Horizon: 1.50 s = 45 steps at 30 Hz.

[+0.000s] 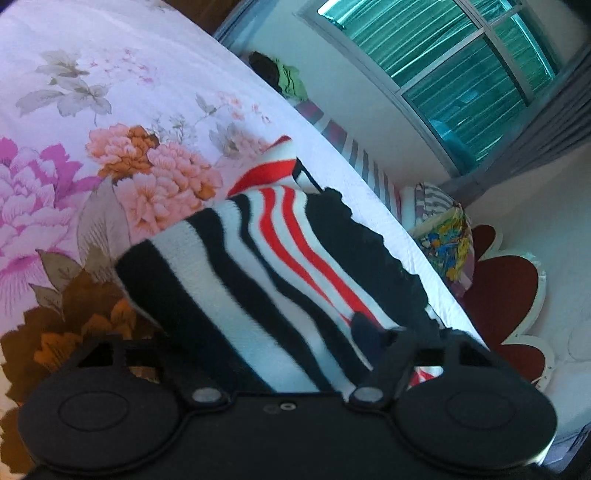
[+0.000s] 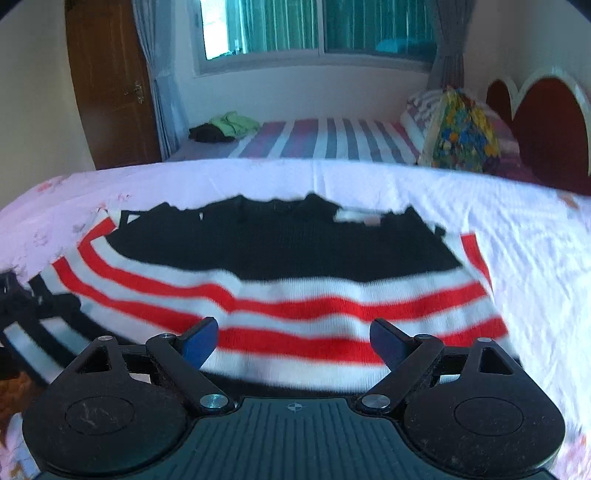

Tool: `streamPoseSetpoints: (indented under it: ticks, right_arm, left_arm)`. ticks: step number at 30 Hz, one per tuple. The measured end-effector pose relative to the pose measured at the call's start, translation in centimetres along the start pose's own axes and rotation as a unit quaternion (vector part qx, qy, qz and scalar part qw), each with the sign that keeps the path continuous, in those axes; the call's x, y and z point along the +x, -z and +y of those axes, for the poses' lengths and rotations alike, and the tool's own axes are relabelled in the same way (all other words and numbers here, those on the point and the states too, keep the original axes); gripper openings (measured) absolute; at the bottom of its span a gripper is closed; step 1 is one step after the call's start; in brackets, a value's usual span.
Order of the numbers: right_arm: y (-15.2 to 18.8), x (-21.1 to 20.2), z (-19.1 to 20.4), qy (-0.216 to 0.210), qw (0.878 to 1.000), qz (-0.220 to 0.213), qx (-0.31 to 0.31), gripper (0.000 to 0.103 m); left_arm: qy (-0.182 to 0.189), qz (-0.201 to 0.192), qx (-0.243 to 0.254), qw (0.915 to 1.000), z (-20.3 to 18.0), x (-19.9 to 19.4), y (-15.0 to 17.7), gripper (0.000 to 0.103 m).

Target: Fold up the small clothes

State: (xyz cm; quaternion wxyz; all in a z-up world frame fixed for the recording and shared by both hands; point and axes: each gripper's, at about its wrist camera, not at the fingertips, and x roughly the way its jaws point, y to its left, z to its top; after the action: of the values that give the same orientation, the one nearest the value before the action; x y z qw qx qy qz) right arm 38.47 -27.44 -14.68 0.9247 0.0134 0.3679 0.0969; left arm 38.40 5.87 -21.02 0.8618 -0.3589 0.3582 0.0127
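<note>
Lying across the floral bedspread [image 2: 369, 184] of a bed, the striped sweater [image 2: 280, 291] is spread flat in the right wrist view, its black upper part toward the far side and its red and white bands nearer the camera. The right claw [image 2: 293, 341] hangs just above those bands with its jaws standing wide apart and nothing between the blue pads [image 2: 201, 343]; the cloth under them is not pinched.

The left wrist view shows what the other does not: the same striped sweater [image 1: 258, 266] is lifted into a hump close to the lens, its black and white stripes running down into the left claw [image 1: 373, 332]. A fold of the knit lies in the jaws there, with one dark pad [image 1: 364, 323] pressed against it, so this claw is gripping the sweater, though the second finger is hidden under the cloth. This view also takes in large pink and orange flowers printed on the bedspread [image 1: 110, 110].

At the far left edge of the right view, the black and white end of the sweater is bunched up.

Beyond the bed, both views show a second bed with a striped sheet [image 2: 325, 138], a green garment [image 2: 232, 123] beside a dark one on it, a colourful pillow [image 2: 461, 136], a window [image 2: 317, 26], and a red scalloped headboard [image 2: 546, 122]. Only the right view takes in the wooden door [image 2: 110, 81].
</note>
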Motion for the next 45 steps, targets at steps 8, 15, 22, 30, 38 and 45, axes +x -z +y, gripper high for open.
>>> streamPoseSetpoints:
  ticks: [8, 15, 22, 30, 38, 45]
  right_arm:
    - [1.9, 2.9, 1.1, 0.039, 0.998, 0.018, -0.038, 0.096]
    - [2.7, 3.1, 0.9, 0.036, 0.998, 0.007, -0.048, 0.098]
    - [2.9, 2.7, 0.3, 0.026, 0.999, 0.001, -0.037, 0.098]
    - [3.3, -0.9, -4.5, 0.013, 0.999, -0.013, 0.039, 0.097]
    - [5.2, -5.7, -10.7, 0.041, 0.997, 0.013, 0.062, 0.097]
    - [4.2, -10.7, -14.1, 0.012, 0.991, -0.007, 0.131, 0.097]
  left_arm:
    - [0.006, -0.003, -0.020, 0.9998, 0.8, 0.0, -0.3, 0.039]
    - [-0.004, -0.032, 0.064, 0.9975, -2.5, -1.4, -0.3, 0.028]
    - [0.037, -0.067, 0.219, 0.9728, -9.2, -2.9, 0.7, 0.015]
    - [0.113, 0.023, 0.345, 0.9316, -17.3, 0.6, 6.0, 0.015]
    - [0.125, 0.095, 0.423, 0.8922, -17.8, 1.1, 11.0, 0.018]
    - [0.134, 0.074, 0.418, 0.8952, -16.5, -3.9, 9.2, 0.057]
